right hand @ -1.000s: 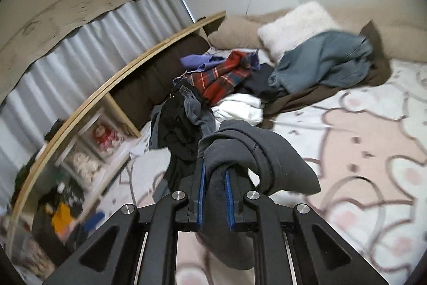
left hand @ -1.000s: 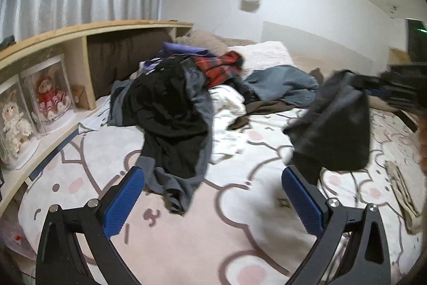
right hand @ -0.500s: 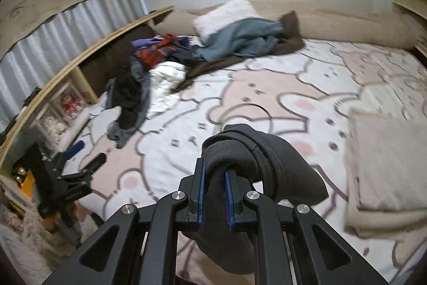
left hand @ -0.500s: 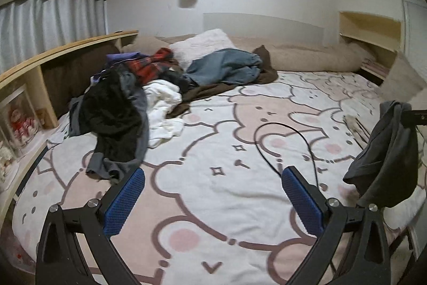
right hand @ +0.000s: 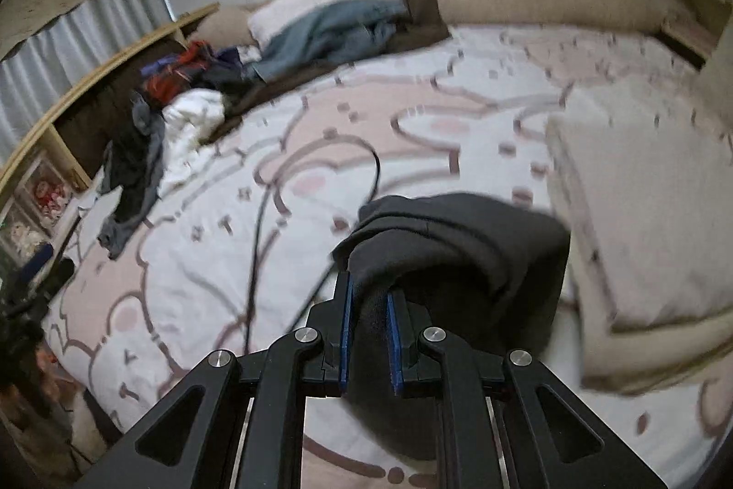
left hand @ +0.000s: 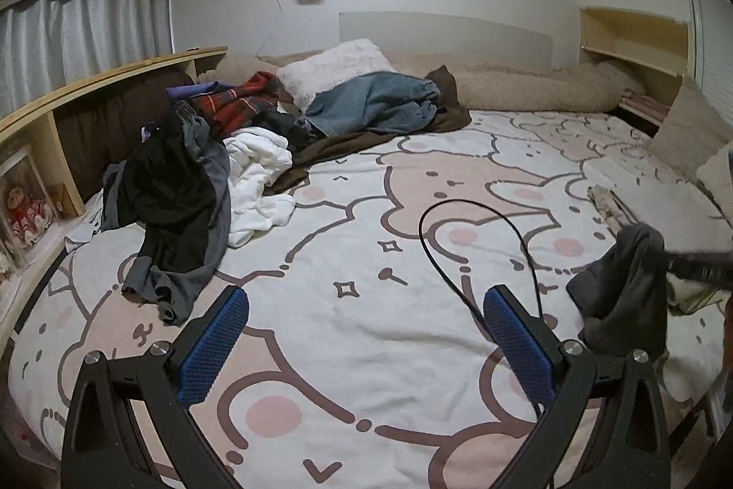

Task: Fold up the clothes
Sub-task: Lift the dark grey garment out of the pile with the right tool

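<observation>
One dark grey garment [right hand: 462, 241] is clamped between the two blue pads of the right gripper [right hand: 369, 321], whose jaws are drawn narrow on a bunched fold of it; the rest of the cloth is seen draped forward and to the right of the pads, hanging above the bed cover [right hand: 293, 131]. The left gripper [left hand: 366, 347] is held wide apart with nothing between its two pads, and only the patterned cover is seen beyond them. In the left wrist view the same garment [left hand: 627, 287] is seen off to the right of the left gripper, just beyond its right pad, hanging from the dark tip of the right gripper. One heap of unfolded clothes [left hand: 220, 150] is seen ahead and to the left of both grippers, well apart from them; at least six pieces can be counted in it: one black and grey, one white, one red plaid, one purple, one blue denim and one brown. One black cable [left hand: 476, 214] is looped on the cover just ahead of the left gripper. One folded beige stack [right hand: 641, 214] is seen to the right of the right gripper, near the held garment. One white pillow [left hand: 334, 67] is seen behind the heap.
</observation>
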`<state>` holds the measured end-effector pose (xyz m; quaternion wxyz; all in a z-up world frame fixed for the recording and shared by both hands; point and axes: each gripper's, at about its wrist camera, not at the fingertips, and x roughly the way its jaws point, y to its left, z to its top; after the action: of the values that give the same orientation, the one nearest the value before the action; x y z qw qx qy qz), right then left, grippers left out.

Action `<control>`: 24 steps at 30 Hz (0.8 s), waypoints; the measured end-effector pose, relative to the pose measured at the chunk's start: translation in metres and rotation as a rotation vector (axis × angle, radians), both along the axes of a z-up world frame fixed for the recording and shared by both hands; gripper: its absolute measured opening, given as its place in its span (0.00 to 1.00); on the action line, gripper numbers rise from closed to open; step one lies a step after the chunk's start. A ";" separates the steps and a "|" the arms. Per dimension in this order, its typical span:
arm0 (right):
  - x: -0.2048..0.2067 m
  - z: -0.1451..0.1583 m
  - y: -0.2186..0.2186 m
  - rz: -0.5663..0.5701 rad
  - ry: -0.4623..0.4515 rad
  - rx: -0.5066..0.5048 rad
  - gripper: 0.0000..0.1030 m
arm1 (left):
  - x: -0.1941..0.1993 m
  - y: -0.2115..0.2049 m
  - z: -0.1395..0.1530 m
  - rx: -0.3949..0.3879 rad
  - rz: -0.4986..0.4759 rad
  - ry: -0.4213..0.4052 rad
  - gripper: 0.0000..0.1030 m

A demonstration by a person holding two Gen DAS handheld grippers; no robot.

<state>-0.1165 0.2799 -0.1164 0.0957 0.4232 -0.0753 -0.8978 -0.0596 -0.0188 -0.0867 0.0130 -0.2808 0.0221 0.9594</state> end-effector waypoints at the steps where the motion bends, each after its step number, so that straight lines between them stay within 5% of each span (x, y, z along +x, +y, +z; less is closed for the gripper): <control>1: 0.001 -0.006 0.001 -0.011 -0.009 0.005 0.13 | -0.001 0.001 -0.002 0.004 -0.003 -0.002 1.00; 4: 0.006 -0.017 0.004 -0.039 -0.025 0.033 0.19 | -0.007 0.001 -0.006 0.019 -0.002 -0.012 1.00; 5: 0.008 -0.018 0.005 -0.048 -0.027 0.039 0.39 | -0.009 0.001 -0.007 0.023 -0.001 -0.016 1.00; 6: 0.010 -0.016 0.007 -0.056 -0.021 0.033 0.76 | -0.010 0.001 -0.008 0.027 -0.001 -0.019 1.00; 8: 0.017 -0.010 0.010 -0.062 0.015 0.015 0.89 | -0.013 0.001 -0.009 0.032 -0.001 -0.024 1.00; 19: 0.031 0.052 0.014 -0.052 0.140 -0.048 0.88 | -0.018 -0.008 -0.003 0.052 0.006 -0.005 1.00; 24: 0.020 0.060 -0.010 0.004 0.159 -0.012 0.69 | -0.016 -0.008 0.006 0.065 -0.011 0.016 1.00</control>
<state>-0.0967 0.2699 -0.0562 0.1057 0.3502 -0.0722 -0.9279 -0.0752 -0.0264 -0.0802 0.0273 -0.2721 -0.0076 0.9618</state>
